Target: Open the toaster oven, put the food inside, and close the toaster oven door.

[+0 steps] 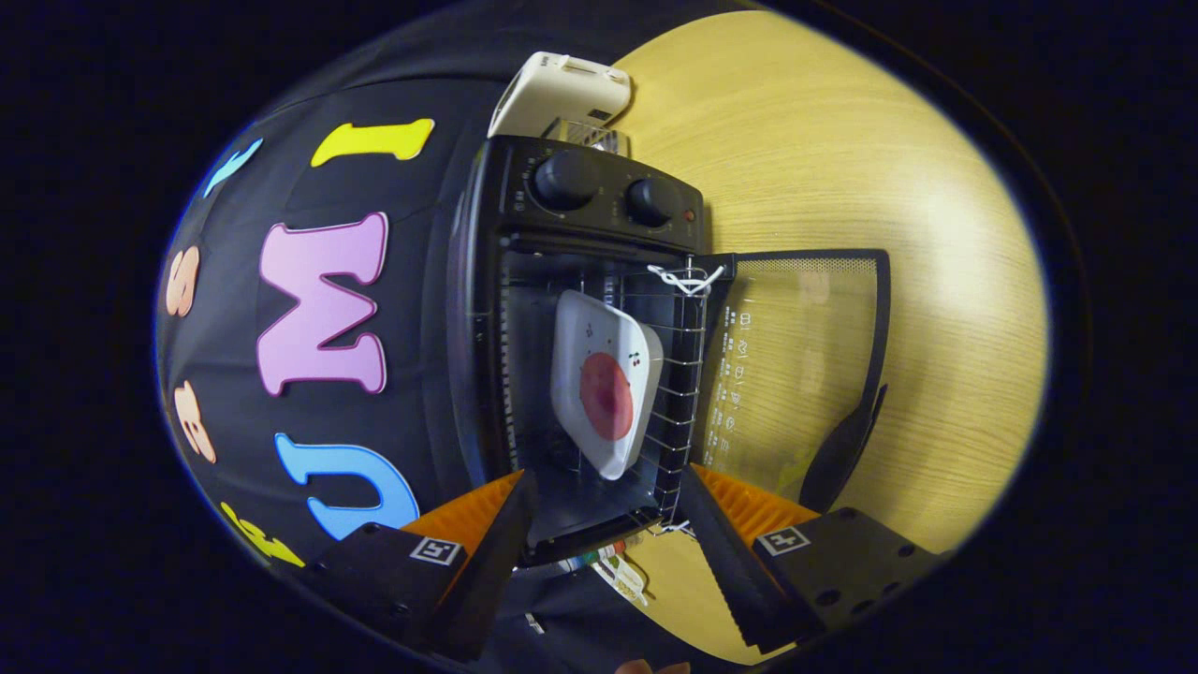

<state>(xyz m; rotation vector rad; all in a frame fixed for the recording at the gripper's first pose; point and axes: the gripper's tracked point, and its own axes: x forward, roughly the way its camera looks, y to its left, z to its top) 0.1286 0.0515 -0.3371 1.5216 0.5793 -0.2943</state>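
With the plate of food [606, 379] already on the rack inside the toaster oven [580, 337], I judge only closing remains. My tongs [606, 552] hang released, empty, rolled sideways just before the cavity. Next I must catch the glass door [796, 365], lying open on the tabletop [936, 234], and swing it shut.

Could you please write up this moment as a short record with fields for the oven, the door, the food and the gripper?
oven: black toaster oven with two round knobs, cavity open toward the gripper
door: glass oven door swung fully open, lying over the wooden table
food: white square plate with a red round slice, resting on the wire rack inside
gripper: gripper open, fingers apart and holding nothing, just outside the cavity
behind oven: white appliance
task left: close the door
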